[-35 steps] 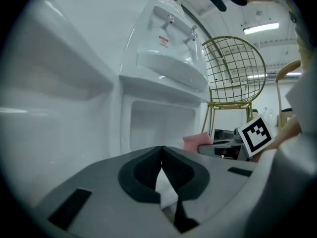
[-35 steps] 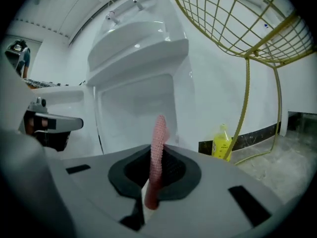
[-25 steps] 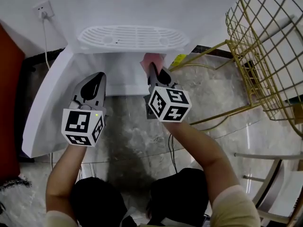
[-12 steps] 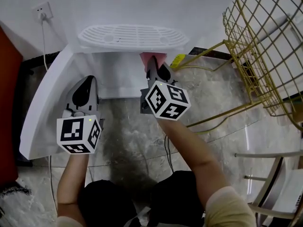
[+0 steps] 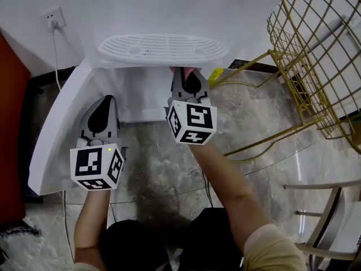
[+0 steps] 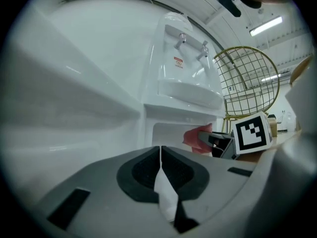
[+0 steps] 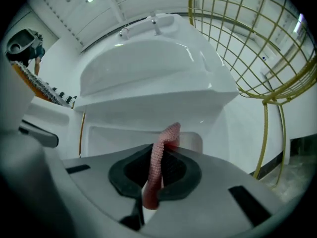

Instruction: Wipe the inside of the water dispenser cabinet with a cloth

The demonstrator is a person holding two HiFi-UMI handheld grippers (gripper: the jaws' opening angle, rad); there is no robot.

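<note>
The white water dispenser shows its drip tray (image 5: 161, 48) at the top of the head view, with the cabinet opening (image 5: 138, 95) just below it. Its white door (image 5: 56, 129) swings open to the left. My right gripper (image 5: 186, 77) is shut on a pink cloth (image 5: 190, 70) at the mouth of the cabinet, right under the tray. In the right gripper view the cloth (image 7: 159, 157) stands up between the jaws in front of the opening (image 7: 119, 138). My left gripper (image 5: 104, 107) is shut and holds nothing, low beside the door; its own view shows the closed jaws (image 6: 160, 151) and the cloth (image 6: 198, 137).
A gold wire chair (image 5: 316, 55) stands close on the right, its legs (image 5: 265, 140) reaching across the marble floor. A wall socket (image 5: 52, 19) with a cable hangs left of the dispenser. A red panel (image 5: 8, 123) borders the far left. A small yellow item (image 5: 216, 74) lies by the dispenser's right base.
My left gripper has drawn back from the cabinet toward the person. The right gripper with the cloth has shifted slightly left and stays under the drip tray.
</note>
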